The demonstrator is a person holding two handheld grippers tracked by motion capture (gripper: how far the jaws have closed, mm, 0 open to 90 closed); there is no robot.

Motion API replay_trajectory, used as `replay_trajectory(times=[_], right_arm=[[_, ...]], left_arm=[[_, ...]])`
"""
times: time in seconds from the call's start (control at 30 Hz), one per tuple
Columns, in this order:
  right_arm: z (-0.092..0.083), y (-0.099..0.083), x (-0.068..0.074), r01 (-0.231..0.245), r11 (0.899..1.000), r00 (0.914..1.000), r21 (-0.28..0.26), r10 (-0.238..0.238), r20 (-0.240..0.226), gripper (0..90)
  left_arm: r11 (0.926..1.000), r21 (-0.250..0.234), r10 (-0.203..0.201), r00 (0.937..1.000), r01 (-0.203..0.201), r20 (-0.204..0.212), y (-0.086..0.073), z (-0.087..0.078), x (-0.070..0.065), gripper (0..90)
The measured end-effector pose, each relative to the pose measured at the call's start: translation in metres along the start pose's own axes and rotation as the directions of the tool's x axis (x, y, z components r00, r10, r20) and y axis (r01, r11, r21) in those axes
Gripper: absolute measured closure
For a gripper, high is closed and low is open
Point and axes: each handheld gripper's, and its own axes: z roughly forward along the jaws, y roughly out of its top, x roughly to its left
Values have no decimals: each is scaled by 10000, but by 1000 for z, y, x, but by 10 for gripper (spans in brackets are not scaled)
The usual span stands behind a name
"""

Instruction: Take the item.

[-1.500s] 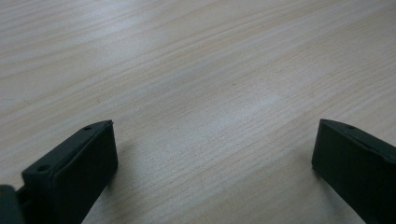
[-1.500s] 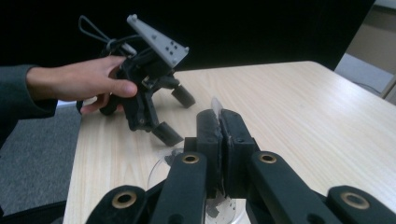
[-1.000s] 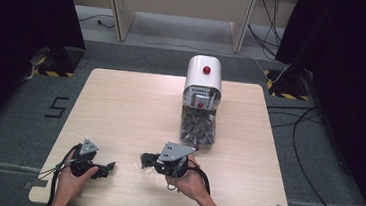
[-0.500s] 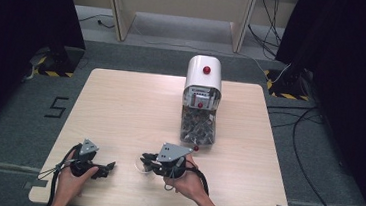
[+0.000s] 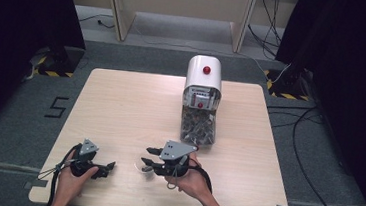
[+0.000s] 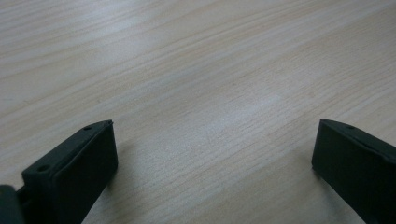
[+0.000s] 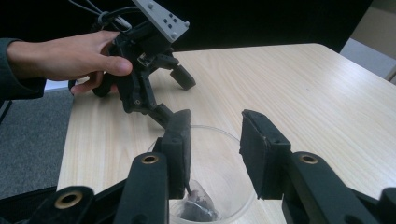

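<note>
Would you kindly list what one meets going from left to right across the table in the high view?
Left tongs → clear cup → right tongs, reaching over the cup → white dispenser with the red button, farther back on the table.

A light wood table [image 5: 120, 107] holds a white machine [image 5: 201, 102] and a clear cup [image 7: 217, 172].

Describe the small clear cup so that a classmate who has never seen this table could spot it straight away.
Start at the white dispenser with the red knob, standing on the wooden table. Come towards the person's edge to the right gripper. The clear cup sits between its open jaws: see-through, round-rimmed, with something dark at its bottom.
</note>
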Motion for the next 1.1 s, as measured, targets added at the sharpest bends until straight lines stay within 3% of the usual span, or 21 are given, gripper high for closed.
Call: replay_trajectory(times=[1.1], right_arm=[[-25, 0, -22, -593, 9979, 9949, -261, 612, 797, 600]], left_arm=[[10000, 2, 0, 10000, 0, 1, 0, 0, 0, 0]])
